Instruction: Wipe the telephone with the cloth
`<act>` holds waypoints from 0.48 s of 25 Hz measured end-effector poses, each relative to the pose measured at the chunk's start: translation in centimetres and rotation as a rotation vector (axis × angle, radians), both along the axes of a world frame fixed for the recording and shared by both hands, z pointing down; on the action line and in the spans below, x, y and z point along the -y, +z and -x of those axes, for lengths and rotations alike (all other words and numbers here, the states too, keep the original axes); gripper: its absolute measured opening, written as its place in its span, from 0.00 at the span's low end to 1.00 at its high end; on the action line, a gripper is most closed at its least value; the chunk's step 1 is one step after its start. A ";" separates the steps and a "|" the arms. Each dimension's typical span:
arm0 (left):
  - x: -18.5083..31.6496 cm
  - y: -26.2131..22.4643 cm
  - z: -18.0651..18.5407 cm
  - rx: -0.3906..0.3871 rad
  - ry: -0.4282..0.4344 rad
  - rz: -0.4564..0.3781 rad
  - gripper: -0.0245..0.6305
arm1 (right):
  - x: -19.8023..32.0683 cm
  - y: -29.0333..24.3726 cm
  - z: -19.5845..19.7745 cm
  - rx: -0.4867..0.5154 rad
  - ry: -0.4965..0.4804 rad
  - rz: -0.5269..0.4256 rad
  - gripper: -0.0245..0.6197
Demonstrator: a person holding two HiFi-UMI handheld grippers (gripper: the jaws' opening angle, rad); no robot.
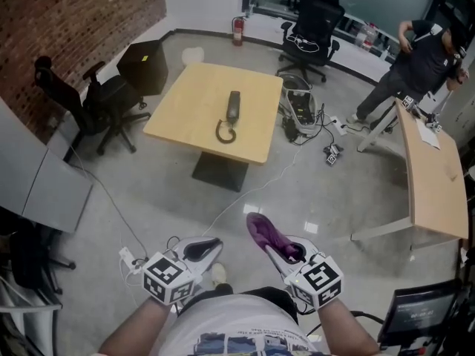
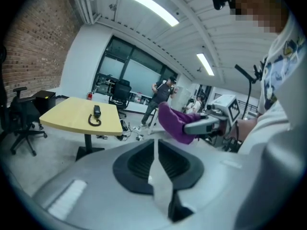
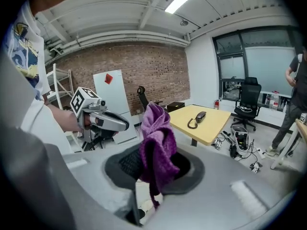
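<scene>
Both grippers I'm holding well short of the phone [image 1: 233,108], lying lengthwise away from me at the tabletop [image 1: 185,87] centre. I'm pinching the cloth [image 1: 261,230] in the right gripper [image 1: 280,249]; the left gripper [image 1: 204,249] is sitting closed, empty.

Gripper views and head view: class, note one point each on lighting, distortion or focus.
Head view: even light, with pale glare patches on the polished floor. Left gripper view: fisheye bending, dark corners, ceiling light strip blown out. Right gripper view: same bending and dark corners; the cloth is fairly sharp.
</scene>
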State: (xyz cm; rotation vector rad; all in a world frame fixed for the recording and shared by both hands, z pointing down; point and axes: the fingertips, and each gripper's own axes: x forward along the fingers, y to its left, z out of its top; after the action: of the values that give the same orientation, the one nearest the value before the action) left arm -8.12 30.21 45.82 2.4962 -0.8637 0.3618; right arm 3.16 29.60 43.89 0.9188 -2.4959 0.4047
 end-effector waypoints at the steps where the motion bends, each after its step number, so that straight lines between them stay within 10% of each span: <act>1: 0.5 0.2 0.8 0.004 0.000 0.001 0.09 | 0.6 0.0 0.8 0.002 0.006 -0.002 0.17; 12: 7.5 1.6 2.9 0.037 -0.026 0.047 0.12 | 7.7 0.6 2.6 0.015 0.012 0.026 0.17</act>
State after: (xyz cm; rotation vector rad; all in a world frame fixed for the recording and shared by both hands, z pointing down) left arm -11.01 22.73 47.40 2.4400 -0.8904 0.4157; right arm 0.53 21.95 44.47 0.9244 -2.4935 0.4487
